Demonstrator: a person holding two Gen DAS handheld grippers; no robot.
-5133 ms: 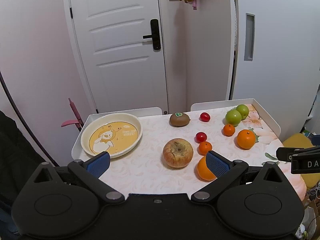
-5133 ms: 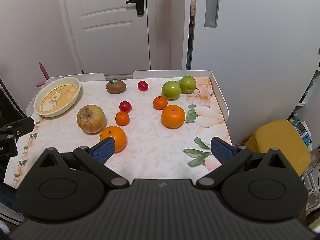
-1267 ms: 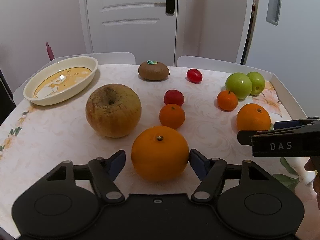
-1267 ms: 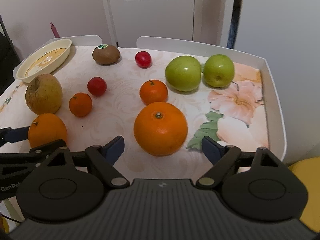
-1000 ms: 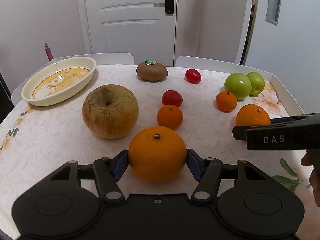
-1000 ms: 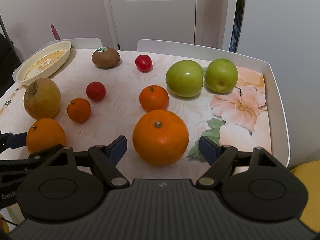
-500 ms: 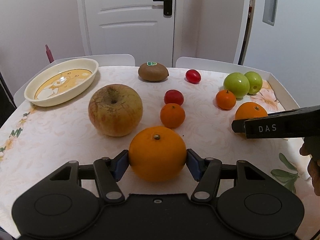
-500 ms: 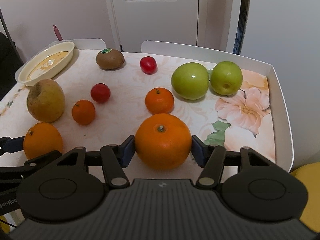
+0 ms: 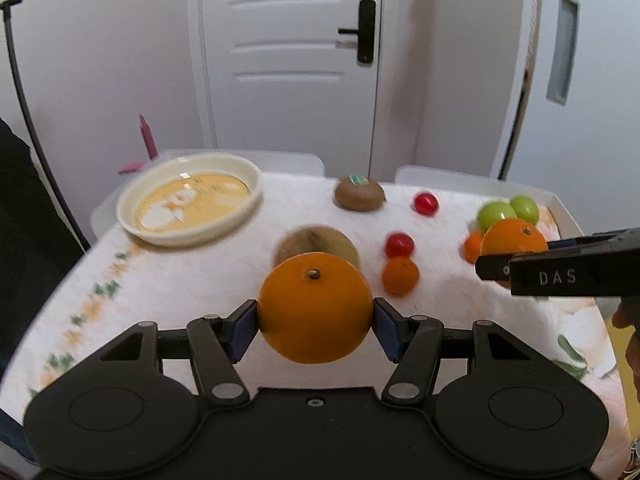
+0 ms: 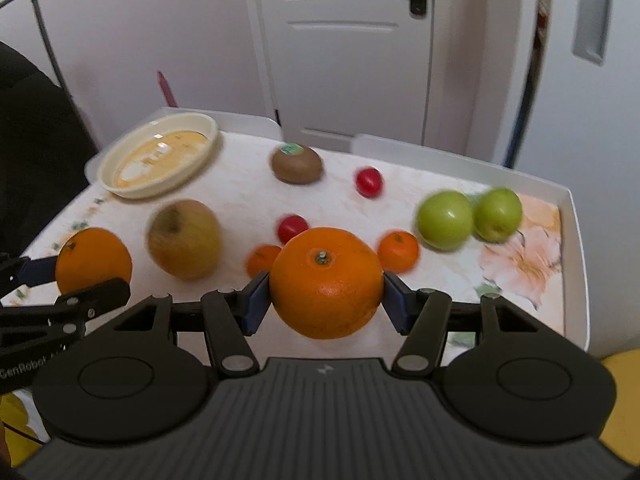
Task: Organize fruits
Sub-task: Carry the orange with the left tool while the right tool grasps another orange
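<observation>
Clamped between the blue pads of the left gripper is a large orange, stem upward, with both pads pressed against its sides and the fruit held clear of the tablecloth. A second large orange is gripped in the same way by the right gripper, its pads touching the fruit at 3 and 9 o'clock. In the left wrist view the right gripper is seen at 3 o'clock with its orange just beyond the black finger marked DAS.

On the table a brownish apple is seen at 10 o'clock from the right-hand orange, partly hidden behind the left-hand orange in the other view. A cream dish with a yellow centre is set at 11 o'clock, near the far left corner. A kiwi with a green sticker is placed at 12 o'clock, and one red tomato just to its right. Another red tomato and a small mandarin lie close together at the middle. Two green apples are found touching at 2 o'clock, with a further mandarin near them. The scene is slightly blurred.
</observation>
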